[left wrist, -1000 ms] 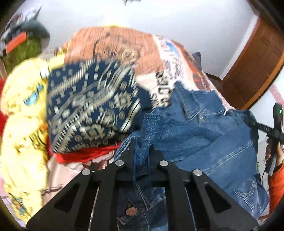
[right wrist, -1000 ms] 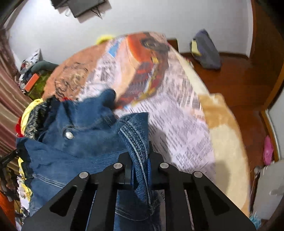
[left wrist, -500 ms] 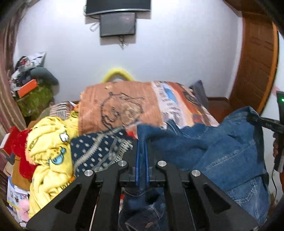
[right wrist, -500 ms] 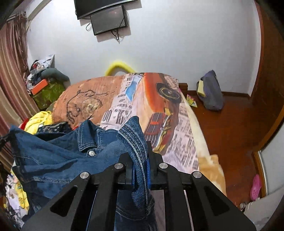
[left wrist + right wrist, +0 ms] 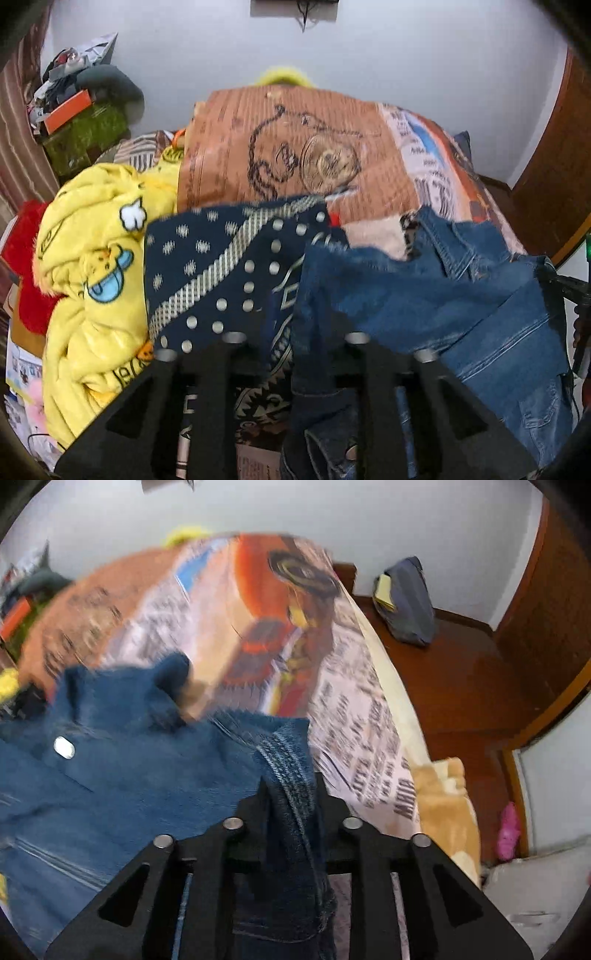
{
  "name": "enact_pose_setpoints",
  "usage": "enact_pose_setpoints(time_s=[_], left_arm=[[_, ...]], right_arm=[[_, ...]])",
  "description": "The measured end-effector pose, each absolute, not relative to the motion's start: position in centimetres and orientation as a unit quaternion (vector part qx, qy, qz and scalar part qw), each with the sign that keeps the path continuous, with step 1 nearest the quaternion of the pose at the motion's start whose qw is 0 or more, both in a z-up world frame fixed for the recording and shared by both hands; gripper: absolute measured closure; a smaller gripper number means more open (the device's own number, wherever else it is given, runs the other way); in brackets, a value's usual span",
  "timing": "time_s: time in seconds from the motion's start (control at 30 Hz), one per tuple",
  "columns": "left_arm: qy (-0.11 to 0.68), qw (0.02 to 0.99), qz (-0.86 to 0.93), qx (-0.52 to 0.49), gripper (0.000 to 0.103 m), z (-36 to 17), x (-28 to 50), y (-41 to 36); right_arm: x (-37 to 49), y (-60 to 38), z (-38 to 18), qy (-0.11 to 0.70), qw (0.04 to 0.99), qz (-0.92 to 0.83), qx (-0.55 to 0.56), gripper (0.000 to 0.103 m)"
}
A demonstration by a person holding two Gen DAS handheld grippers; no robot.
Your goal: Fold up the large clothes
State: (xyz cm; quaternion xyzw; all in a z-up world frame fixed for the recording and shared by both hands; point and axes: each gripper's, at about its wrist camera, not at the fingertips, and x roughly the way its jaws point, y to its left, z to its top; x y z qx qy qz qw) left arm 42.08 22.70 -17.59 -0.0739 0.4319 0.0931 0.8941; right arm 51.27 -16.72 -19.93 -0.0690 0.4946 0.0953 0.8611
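Denim is bunching between both tools: the left hand-held gripper (image 5: 295, 332) and the right hand-held gripper (image 5: 290, 794) are each pinching an edge of the jacket (image 5: 424, 295), which is hanging ahead of them over the bed (image 5: 351, 716). Heavy cloth (a thin bite) could be slipping free. Only the left view is showing the yellow blanket (image 5: 92, 258) beyond.

Even indoor light — motion blur, fisheye-warped edges.
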Motion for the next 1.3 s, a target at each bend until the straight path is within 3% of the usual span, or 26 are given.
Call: enact_pose_setpoints(time_s=[0.1,0.23,0.3,0.37,0.47,0.67,1.0,1.3], left_arm=[[0.423,0.898,0.099,-0.062,0.051,-17.5,41.1,22.0],[0.409,0.906,0.091,-0.063,0.041,-16.0,39.7,21.1],[0.398,0.911,0.088,-0.061,0.037,-14.8,38.9,20.5],[0.386,0.917,0.083,-0.064,0.032,-13.5,37.9,19.8],[0.365,0.925,0.072,-0.076,0.025,-11.7,35.8,18.9],[0.343,0.934,0.067,-0.074,0.015,-9.4,31.3,17.3],[0.366,0.92,0.083,-0.118,0.014,-12.1,24.5,18.8],[0.459,0.876,0.051,-0.14,0.014,-19.1,20.4,20.0]], right_arm=[[50.9,-17.4,-19.6,0.51,0.853,0.091,-0.065,0.079],[48.7,-17.9,-16.4,0.5,0.858,0.096,-0.063,0.078],[47.5,-17.9,-14.7,0.49,0.862,0.114,-0.059,0.072],[45.0,-17.9,-12.1,0.467,0.873,0.129,-0.056,0.057],[41.5,-17.8,-9.1,0.427,0.891,0.141,-0.065,0.046],[34.8,-18.3,-5.8,0.385,0.906,0.163,-0.071,0.038],[28.4,-19.2,-8.3,0.39,0.903,0.164,-0.076,0.038],[24.8,-21.4,-14.1,0.461,0.874,0.144,-0.044,0.038]])
